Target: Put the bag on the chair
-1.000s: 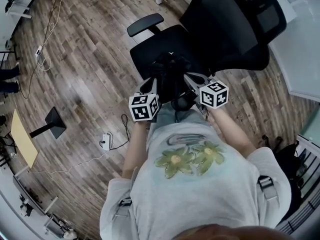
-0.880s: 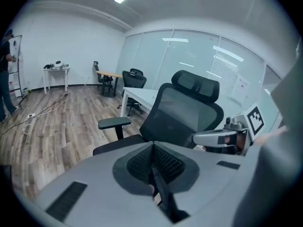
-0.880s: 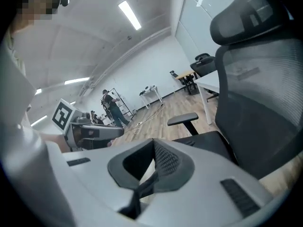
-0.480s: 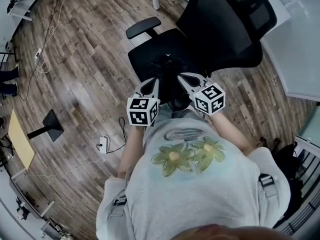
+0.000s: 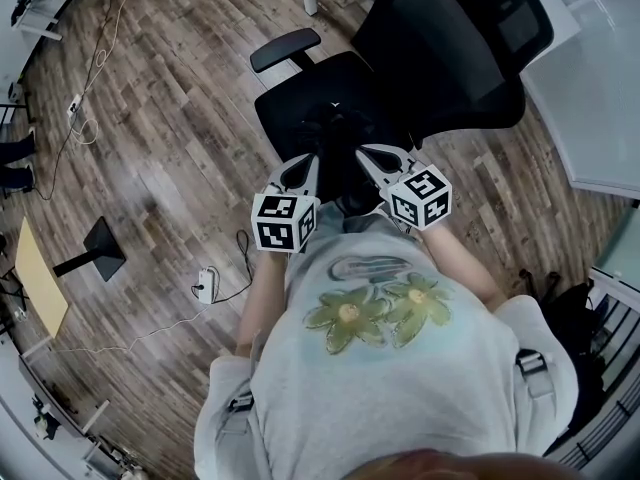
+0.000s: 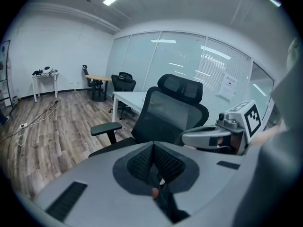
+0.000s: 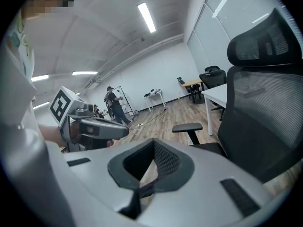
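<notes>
The black office chair (image 5: 440, 48) stands just ahead of me, its seat (image 5: 290, 108) under my hands. A black bag (image 5: 338, 148) sits low against the seat's front, hard to tell from the dark seat. My left gripper (image 5: 305, 165) and right gripper (image 5: 368, 155) flank it, tips close together. The left gripper view has the left gripper (image 6: 152, 148) shut, with a dark strap (image 6: 165, 205) running down out of its jaws. The right gripper (image 7: 152, 148) is likewise shut, a dark strap (image 7: 135, 197) hanging below its jaws. The chair's armrest (image 6: 110, 128) lies to the left.
A white desk (image 5: 600, 98) stands at the right beside the chair. A cable and power strip (image 5: 208, 286) lie on the wood floor at left, near a black stand base (image 5: 100, 248). A dark backpack (image 5: 570, 318) lies at lower right. A person (image 7: 113, 103) stands far off.
Both grippers have shifted slightly forward toward the chair seat over the last second; between half a second ago and now almost nothing moves.
</notes>
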Demonstrator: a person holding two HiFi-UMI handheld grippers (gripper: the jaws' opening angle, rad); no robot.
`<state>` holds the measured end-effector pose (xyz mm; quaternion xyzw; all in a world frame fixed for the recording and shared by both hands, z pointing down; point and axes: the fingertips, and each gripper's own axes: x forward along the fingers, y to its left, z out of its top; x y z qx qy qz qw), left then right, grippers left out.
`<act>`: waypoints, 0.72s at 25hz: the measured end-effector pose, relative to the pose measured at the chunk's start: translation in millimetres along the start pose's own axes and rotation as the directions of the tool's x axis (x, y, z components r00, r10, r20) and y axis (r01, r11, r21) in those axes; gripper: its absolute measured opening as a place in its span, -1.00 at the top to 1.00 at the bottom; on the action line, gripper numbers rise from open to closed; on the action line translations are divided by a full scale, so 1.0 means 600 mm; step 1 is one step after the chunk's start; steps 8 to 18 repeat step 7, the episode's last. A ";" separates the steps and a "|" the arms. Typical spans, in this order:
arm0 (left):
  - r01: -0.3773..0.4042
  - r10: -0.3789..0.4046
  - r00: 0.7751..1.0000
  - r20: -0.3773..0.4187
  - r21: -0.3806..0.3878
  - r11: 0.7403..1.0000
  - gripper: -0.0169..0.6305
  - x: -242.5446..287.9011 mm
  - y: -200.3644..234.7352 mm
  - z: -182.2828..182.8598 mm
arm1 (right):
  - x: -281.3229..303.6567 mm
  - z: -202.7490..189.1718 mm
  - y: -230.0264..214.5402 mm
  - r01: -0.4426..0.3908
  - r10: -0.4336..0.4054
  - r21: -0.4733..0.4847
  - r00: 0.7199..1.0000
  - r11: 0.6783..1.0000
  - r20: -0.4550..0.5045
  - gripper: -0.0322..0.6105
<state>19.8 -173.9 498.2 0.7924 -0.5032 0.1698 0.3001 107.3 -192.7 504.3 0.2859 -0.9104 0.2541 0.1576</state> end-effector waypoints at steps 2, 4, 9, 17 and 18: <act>-0.002 0.002 1.000 0.002 0.007 1.000 0.90 0.000 0.003 0.001 | 0.000 -0.005 0.000 0.001 -0.001 0.005 1.000 1.000 -0.006 0.88; 0.001 -0.001 1.000 0.005 0.010 1.000 0.90 0.000 0.003 0.001 | 0.000 -0.008 0.001 0.003 -0.003 0.008 1.000 1.000 -0.011 0.87; 0.009 -0.009 1.000 0.003 0.020 1.000 0.90 0.001 0.001 0.003 | 0.001 -0.009 0.002 0.007 -0.007 0.008 1.000 1.000 -0.016 0.87; 0.009 -0.009 1.000 0.003 0.020 1.000 0.90 0.001 0.001 0.003 | 0.001 -0.009 0.002 0.007 -0.007 0.008 1.000 1.000 -0.016 0.87; 0.009 -0.009 1.000 0.003 0.020 1.000 0.90 0.001 0.001 0.003 | 0.001 -0.009 0.002 0.007 -0.007 0.008 1.000 1.000 -0.016 0.87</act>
